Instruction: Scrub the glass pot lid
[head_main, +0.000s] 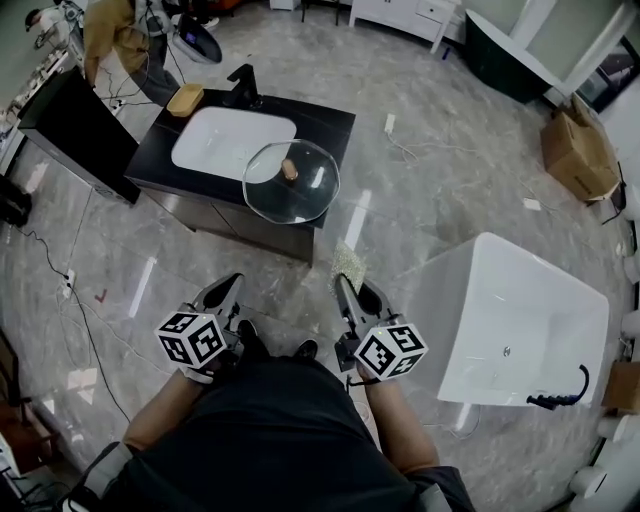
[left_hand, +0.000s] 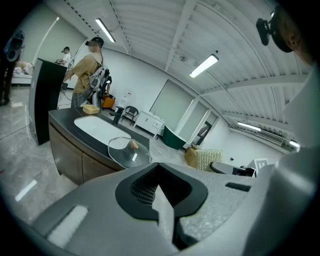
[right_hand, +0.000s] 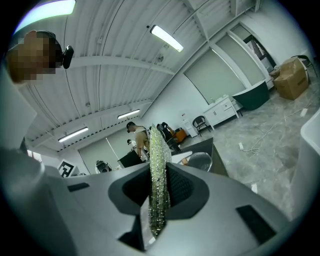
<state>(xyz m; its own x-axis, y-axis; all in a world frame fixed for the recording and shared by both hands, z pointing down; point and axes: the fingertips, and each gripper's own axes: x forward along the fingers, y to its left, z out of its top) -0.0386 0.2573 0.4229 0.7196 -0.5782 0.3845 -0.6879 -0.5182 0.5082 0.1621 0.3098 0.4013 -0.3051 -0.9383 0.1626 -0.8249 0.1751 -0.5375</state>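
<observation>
Right gripper (head_main: 345, 283) pinching a glittery silver-green scrub pad (head_main: 347, 262)
Pad's base is hidden in the jaws; left gripper (head_main: 232, 282) pressed together, empty; domed glass pot lid (head_main: 291, 182) well apart.

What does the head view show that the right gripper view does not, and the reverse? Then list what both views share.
Only the head view: the left gripper, shut and empty, and the wearer's shoes on the floor. Only the right gripper view: the ceiling lights, and the scrubber seen edge-on, clamped between the right gripper's jaws. Both: the lid on the counter, the scrubber, the cardboard box and a person by the counter.
</observation>
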